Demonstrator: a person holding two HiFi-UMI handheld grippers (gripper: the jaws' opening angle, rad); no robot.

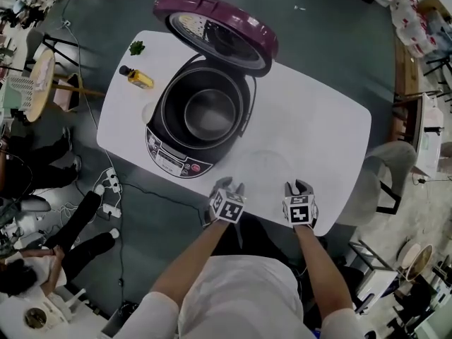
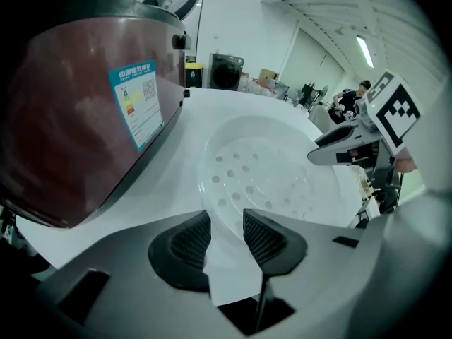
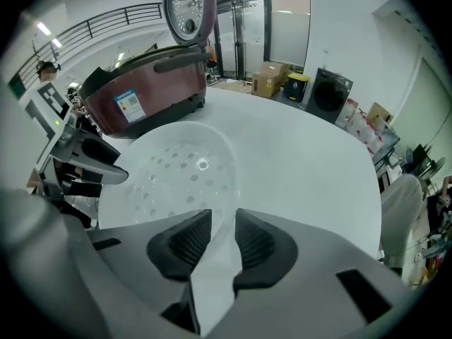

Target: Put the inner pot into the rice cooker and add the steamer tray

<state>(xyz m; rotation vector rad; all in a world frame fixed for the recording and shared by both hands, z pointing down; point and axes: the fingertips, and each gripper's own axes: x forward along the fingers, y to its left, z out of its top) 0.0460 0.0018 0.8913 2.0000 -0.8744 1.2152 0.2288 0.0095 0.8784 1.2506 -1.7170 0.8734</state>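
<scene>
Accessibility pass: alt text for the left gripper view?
The left gripper clamps the near rim of a white perforated steamer tray lying on a white table. A maroon rice cooker stands at left, lid open; the right gripper is at the tray's right edge.

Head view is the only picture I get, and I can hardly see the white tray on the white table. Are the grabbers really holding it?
Observer: Yes for the left gripper. Its own view shows the rim of the steamer tray pinched between its two pads.
Operator: And the other one?
Observer: The right gripper pinches the rim too, at another spot further round it.
Operator: Does the tray have holes?
Observer: Yes, small round holes dot its floor, and nothing lies in it.
</scene>
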